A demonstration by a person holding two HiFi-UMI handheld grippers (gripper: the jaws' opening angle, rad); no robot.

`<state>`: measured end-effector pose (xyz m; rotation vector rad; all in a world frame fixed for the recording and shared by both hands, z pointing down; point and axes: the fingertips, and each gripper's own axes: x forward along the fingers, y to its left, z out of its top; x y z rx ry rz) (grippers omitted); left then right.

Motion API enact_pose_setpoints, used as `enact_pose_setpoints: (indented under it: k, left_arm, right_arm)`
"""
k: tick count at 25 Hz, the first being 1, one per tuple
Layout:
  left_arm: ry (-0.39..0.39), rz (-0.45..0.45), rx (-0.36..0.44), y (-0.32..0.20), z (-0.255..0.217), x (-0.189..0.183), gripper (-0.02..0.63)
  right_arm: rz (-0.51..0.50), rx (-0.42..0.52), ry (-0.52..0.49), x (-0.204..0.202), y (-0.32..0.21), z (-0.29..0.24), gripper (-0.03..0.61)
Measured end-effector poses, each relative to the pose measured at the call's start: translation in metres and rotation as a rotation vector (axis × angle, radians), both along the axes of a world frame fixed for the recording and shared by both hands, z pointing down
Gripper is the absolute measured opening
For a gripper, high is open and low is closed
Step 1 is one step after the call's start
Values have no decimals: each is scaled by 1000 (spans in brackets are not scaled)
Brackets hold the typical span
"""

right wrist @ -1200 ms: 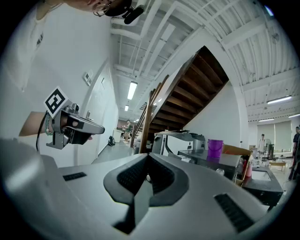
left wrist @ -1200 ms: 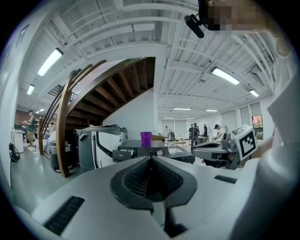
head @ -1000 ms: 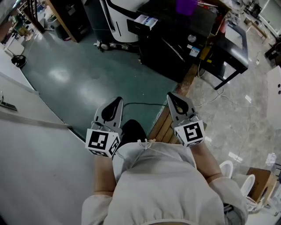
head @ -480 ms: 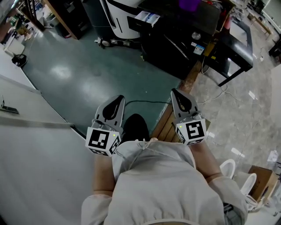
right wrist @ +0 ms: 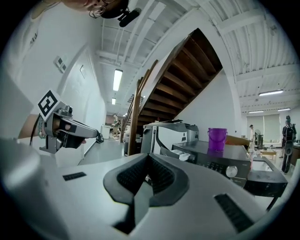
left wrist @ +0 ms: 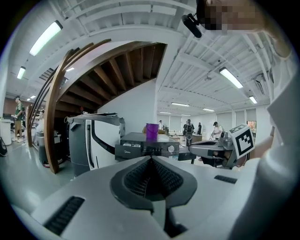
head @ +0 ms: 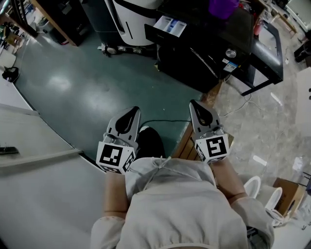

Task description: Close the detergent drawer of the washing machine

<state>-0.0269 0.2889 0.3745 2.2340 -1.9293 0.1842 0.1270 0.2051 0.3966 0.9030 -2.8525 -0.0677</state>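
Observation:
The black washing machine (head: 204, 53) stands ahead at the top of the head view, with a purple bucket (head: 222, 7) on its lid. Its detergent drawer (head: 170, 25) juts out open at the upper left corner, white and blue inside. The right gripper view shows the same drawer (right wrist: 182, 156) sticking out toward me. My left gripper (head: 131, 115) and right gripper (head: 196, 108) are held side by side near my waist, well short of the machine. Both are shut with nothing between the jaws, and the pads (left wrist: 140, 176) meet in each gripper view.
A white-and-black appliance (head: 129, 17) stands left of the washer, and a black table (head: 267, 41) is on its right. A dark cable (head: 165, 116) crosses the green floor (head: 87, 87). A white counter (head: 29, 160) runs along my left; a cardboard box (head: 284, 192) sits at the lower right.
The washing machine and its open drawer have slid lower and nearer in the head view. Both grippers keep the same shut pose in front of my body.

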Motion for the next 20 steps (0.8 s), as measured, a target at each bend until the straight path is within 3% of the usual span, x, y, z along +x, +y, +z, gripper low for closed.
enact_pose_setpoints:
  k: [7, 11, 15, 20]
  left_arm:
    - [17, 129, -20, -98, -4, -107, 20]
    - [34, 196, -58, -144, -15, -150, 20]
    - [53, 248, -98, -175, -22, -167, 20]
    - [44, 310, -127, -206, -19, -159, 20]
  right_arm:
    - [166, -27, 43, -96, -85, -4, 3]
    - [239, -56, 45, -132, -119, -23, 3]
    - [300, -91, 64, -144, -137, -41, 4]
    - [339, -100, 94, -139, -154, -44, 5]
